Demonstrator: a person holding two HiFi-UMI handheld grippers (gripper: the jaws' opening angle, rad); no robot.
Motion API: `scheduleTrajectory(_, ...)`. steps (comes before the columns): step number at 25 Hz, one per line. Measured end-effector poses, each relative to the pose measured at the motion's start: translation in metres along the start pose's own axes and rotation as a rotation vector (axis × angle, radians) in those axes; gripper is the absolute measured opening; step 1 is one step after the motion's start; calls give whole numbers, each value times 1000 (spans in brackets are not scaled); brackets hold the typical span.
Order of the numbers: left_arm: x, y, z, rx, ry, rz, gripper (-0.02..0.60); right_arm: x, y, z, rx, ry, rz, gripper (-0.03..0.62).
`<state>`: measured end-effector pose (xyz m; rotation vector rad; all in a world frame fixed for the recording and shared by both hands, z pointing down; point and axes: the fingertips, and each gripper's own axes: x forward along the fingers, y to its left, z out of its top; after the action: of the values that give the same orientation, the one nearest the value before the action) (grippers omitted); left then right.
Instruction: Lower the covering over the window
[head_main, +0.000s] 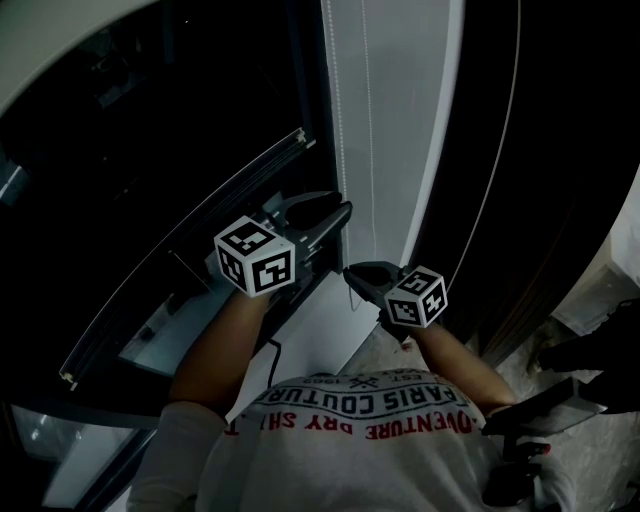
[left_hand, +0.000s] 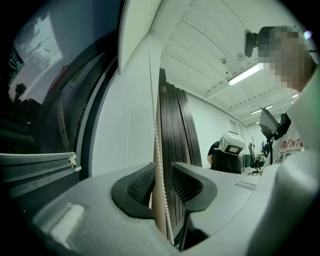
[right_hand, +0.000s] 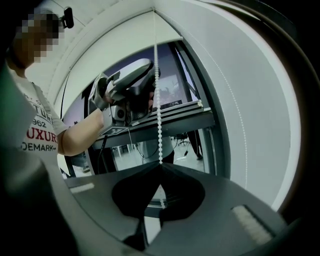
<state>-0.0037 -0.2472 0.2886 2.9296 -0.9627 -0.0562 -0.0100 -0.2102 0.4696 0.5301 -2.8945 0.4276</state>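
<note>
R claw is clamped tight on the bead chain, low on the strand. L claw sits higher on the same strand, jaws apart. The chain runs between its pads w/o being pinched.

The chain's long axis is vertical. It hangs close along the pale upright at the R edge of the dark glass. Both claws point roughly level at it, so it crosses each jaw gap at right angles. L claw is nearer the fresh chain above. Judging by that, the next pull prob wants L closing there, then drawing straight down along the strand, not out from the frame.

Covering: the pale sheet over the top of the glass in the R gripper view reads as it, high up. Not certain, since fisheye bends its lower edge.

- Where the chain meets the roller is at the top of that view, too small to read.
- A 2nd strand lies along the upright; can't tell which strand lowers.
- Head view is dark and the chain barely shows there.
- Grey rail at L of the L gripper view: sill or frame bar, unclear.
</note>
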Motion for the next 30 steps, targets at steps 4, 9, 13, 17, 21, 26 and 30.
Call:
scheduleTrajectory(4, 6, -2, 4, 4, 4, -5, 93, 3, 1, -1, -2, 3, 10, 8)
scheduleTrajectory(9, 2, -8, 6, 13, 5, 9, 11, 0, 9, -1, -3, -3, 10, 8)
scheduleTrajectory(13, 1, -5, 7, -3, -6, 11, 8, -1, 8, 0, 3, -10, 13, 8)
scheduleTrajectory(17, 1, -1, 4, -14, -18, 24, 6, 0, 5, -2, 14, -14, 18, 8)
scheduleTrajectory(21, 4, -5, -20, -11, 44, 24, 6, 3, 2, -25, 31, 48, 16, 8)
scheduleTrajectory(26, 7, -6, -70, -24, 133, 35, 6, 8, -6, -72, 73, 158, 1, 8)
scheduleTrajectory(30, 5, -4, -117, -74, 201, 50, 6, 10, -4, -112, 166, 236, 28, 8)
